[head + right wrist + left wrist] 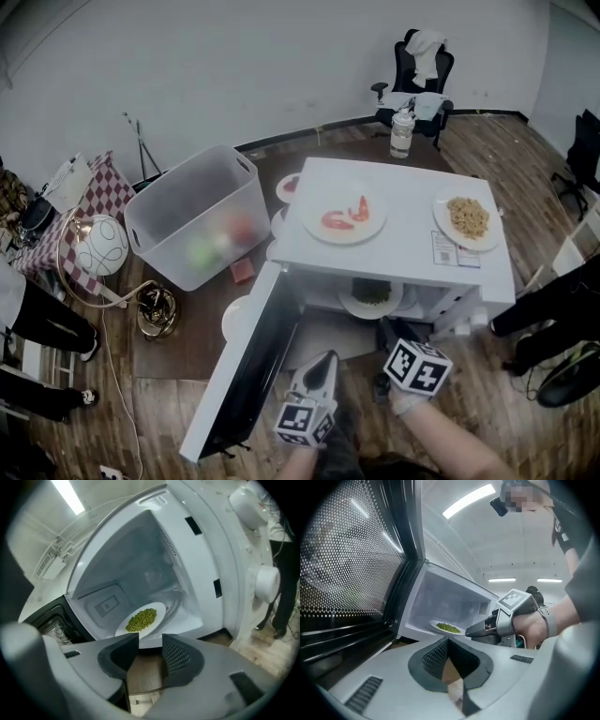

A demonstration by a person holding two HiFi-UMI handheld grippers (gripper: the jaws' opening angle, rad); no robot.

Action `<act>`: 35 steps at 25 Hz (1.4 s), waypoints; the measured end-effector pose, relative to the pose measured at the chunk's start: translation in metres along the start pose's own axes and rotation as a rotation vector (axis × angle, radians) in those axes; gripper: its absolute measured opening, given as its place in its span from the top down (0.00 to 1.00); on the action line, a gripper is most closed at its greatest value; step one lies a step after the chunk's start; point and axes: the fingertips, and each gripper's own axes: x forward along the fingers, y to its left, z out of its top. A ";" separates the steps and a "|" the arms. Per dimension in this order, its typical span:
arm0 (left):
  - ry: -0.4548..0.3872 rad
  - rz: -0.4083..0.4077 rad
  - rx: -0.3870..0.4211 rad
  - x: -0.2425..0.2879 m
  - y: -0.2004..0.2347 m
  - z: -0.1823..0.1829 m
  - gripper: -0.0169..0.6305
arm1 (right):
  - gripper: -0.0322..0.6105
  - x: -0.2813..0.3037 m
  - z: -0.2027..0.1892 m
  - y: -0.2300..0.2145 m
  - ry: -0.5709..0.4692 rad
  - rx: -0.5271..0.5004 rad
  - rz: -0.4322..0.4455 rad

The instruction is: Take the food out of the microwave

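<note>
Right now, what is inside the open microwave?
One white plate of green food rests on the microwave floor. The open right gripper covers the plate's near edge.

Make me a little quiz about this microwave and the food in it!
1. What colour is the food on the plate inside the microwave?
2. True or false: the right tool is open, with nothing gripped in it.
3. The door of the microwave is: A shut, B swung open, C missing.

Key: 1 green; 2 true; 3 B.
</note>
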 end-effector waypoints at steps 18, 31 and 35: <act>0.011 0.007 0.011 -0.003 0.005 -0.007 0.97 | 0.69 0.037 -0.016 0.027 0.115 0.609 0.165; 0.020 -0.003 0.005 0.001 0.004 -0.012 0.97 | 0.88 0.030 -0.005 0.029 0.048 0.685 0.267; 0.022 -0.009 0.006 0.002 0.002 -0.012 0.97 | 0.91 0.024 -0.004 0.029 0.034 0.712 0.301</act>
